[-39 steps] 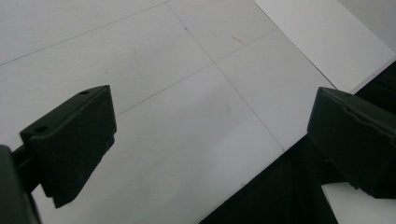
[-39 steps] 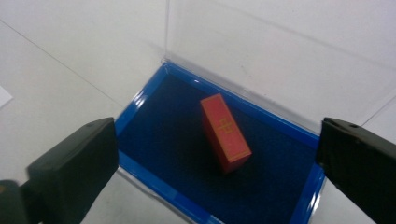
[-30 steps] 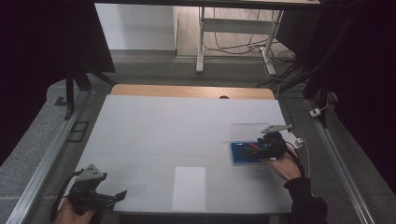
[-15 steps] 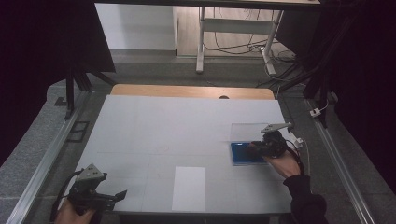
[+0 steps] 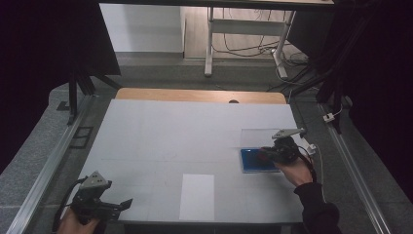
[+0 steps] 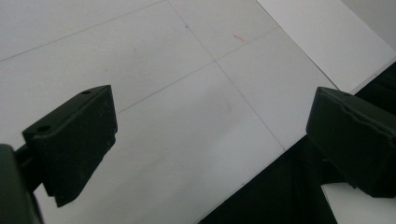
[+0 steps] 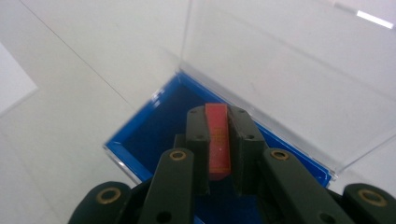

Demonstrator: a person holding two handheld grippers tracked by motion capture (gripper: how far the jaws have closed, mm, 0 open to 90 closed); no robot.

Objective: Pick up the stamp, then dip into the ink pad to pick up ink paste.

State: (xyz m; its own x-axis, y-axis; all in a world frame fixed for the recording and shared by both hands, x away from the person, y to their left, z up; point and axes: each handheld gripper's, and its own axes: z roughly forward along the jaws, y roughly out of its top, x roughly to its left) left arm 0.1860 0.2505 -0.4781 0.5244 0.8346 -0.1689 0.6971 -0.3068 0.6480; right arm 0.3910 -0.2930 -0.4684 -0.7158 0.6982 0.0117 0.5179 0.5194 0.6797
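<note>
My right hand-held gripper (image 7: 218,140) has just been closing, and its jaws now clamp a thin red block (image 7: 218,140) between them. The block stands on edge in the grip, over the blue tray (image 7: 154,135) of a small box whose clear lid (image 7: 299,79) is swung up behind it. In the high view this hand-held gripper (image 5: 272,153) sits over the blue tray (image 5: 253,161) near the right edge of the table (image 5: 185,136), with my right hand (image 5: 297,170) behind it.

My left hand-held gripper (image 5: 109,207) rests at the near left corner of the table, well apart from the box. Its jaws stand wide with nothing between them, and past them I see bare table (image 6: 177,116) and its near edge. A white sheet (image 5: 197,195) lies flat at the near edge, between my two hands.
</note>
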